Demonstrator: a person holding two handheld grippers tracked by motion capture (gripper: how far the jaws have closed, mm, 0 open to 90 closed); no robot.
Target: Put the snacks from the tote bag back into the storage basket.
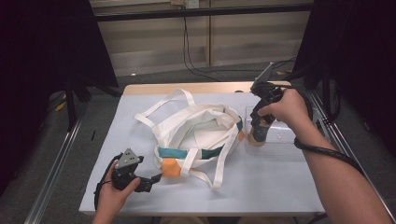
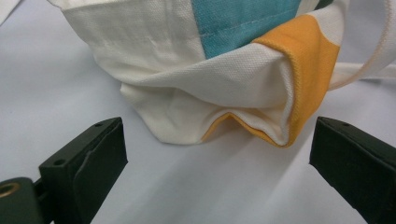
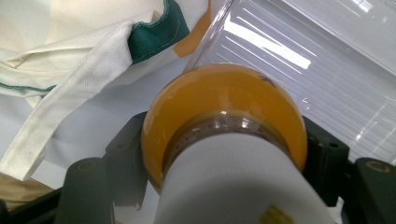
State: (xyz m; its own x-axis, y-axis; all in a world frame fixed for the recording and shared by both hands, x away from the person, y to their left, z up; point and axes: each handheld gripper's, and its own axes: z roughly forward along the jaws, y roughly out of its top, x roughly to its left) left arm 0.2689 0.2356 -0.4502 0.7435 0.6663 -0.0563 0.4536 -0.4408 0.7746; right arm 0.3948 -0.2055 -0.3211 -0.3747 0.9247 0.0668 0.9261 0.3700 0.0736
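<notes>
Packing looks barely begun: my right gripper [image 1: 259,132] is clamped on a bottle of orange liquid [image 3: 224,107] with a white label, holding it over the near left corner of a clear plastic tray [image 1: 289,140] at the right side of the table [image 1: 261,186]. Beside the tray, touching its left edge, lies a white canvas tote bag [image 1: 198,133] with teal and orange patches, its mouth open upward and its straps sprawled loose. Nothing can be seen inside the bag, so I judge the bottle is not yet packed. My left gripper [image 1: 156,178] rests low on the table at the bag's near left corner, its jaws spread wide and empty. In the left gripper view the folded orange-edged corner [image 2: 285,93] sits just ahead of them, untouched. Lifting that edge and lowering the bottle in appear to be what remains.
</notes>
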